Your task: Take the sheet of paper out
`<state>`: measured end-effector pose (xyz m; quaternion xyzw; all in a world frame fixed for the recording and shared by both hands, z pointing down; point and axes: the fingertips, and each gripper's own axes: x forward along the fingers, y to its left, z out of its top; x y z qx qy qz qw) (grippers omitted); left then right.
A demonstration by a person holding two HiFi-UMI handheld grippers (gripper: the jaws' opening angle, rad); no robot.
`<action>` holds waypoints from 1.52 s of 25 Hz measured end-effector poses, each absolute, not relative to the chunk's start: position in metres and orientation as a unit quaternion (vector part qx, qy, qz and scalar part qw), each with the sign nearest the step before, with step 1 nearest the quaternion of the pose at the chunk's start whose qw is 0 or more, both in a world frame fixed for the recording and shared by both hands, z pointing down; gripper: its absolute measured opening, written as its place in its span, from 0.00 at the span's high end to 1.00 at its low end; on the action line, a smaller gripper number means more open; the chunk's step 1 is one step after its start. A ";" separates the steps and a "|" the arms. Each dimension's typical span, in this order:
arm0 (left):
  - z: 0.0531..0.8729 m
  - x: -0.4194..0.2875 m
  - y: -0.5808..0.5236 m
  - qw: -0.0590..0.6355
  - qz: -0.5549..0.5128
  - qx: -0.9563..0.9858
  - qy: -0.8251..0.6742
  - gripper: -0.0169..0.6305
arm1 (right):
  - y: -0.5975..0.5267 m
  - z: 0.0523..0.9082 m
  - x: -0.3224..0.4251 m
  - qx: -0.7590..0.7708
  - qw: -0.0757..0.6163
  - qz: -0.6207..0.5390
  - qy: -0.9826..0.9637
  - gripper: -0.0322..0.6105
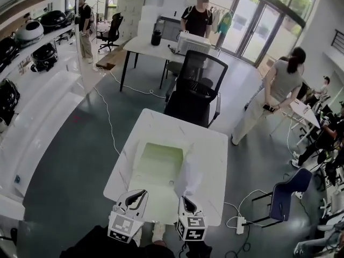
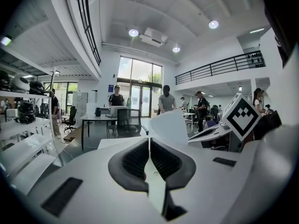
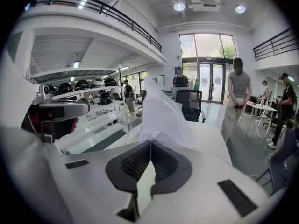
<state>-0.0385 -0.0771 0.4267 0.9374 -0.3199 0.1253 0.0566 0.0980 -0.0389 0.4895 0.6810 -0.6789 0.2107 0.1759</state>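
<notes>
The sheet of paper (image 3: 161, 115) rises crumpled from my right tongs (image 3: 150, 143), which are clenched on its lower edge, low and right of centre in the head view; beneath lies a pale green folder (image 1: 156, 163) on the white counter (image 1: 209, 144); my left tongs (image 2: 149, 141), lower left, are clenched pad to pad.

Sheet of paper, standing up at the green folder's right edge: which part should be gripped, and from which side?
Its near lower edge, from the person's side of the table. The sheet of paper is thin and curled upright, so only an edge fits between jaws; the right hand-held gripper pinches it there, beside the green folder.
</notes>
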 end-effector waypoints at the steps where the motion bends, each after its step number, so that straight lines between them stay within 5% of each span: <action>1: 0.425 -0.037 -0.074 0.053 0.124 0.940 -0.314 0.93 | -0.034 0.486 0.100 0.687 0.172 0.208 -0.675 0.92; 38: 0.416 -0.006 -0.024 0.008 0.132 0.970 -0.203 0.93 | 0.060 0.437 0.113 0.778 0.088 0.147 -0.604 0.92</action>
